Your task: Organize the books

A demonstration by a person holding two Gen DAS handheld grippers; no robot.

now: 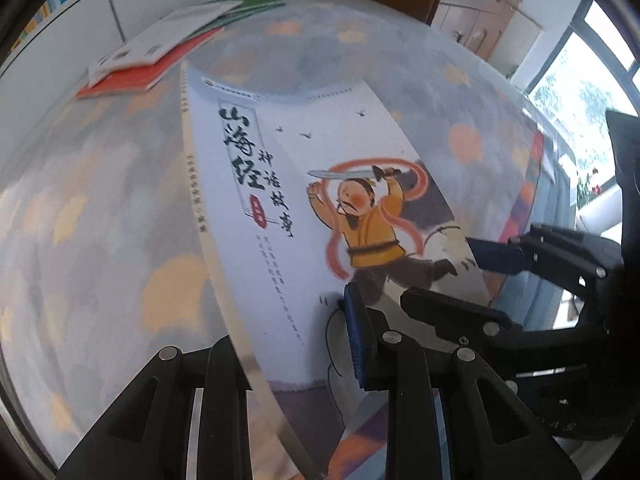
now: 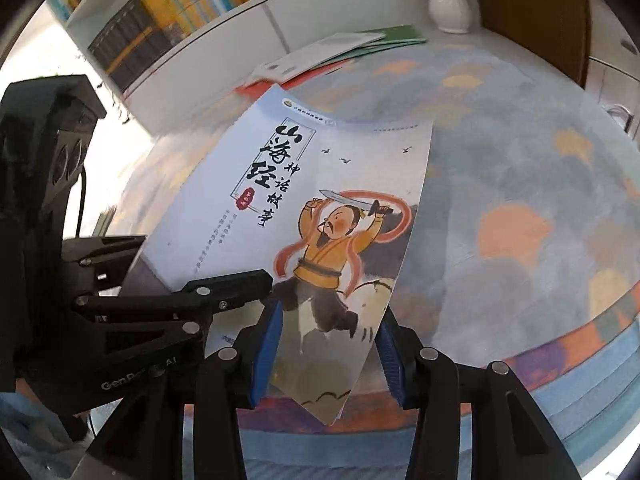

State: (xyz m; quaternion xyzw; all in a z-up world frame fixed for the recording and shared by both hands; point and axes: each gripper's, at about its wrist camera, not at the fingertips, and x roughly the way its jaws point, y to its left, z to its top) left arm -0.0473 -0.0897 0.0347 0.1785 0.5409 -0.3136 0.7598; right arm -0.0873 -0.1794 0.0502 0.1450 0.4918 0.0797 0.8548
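The pale blue picture book with a sword-waving figure (image 2: 320, 208) is tilted, long axis running away toward the white vase (image 2: 450, 4); left tongs (image 1: 304, 344) and right tongs (image 2: 326, 352) both clamp its near end.

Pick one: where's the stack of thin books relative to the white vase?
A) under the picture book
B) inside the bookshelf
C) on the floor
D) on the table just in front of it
D: the stack of thin books lies flat on the patterned table, just in front of the white vase, apart from the picture book.
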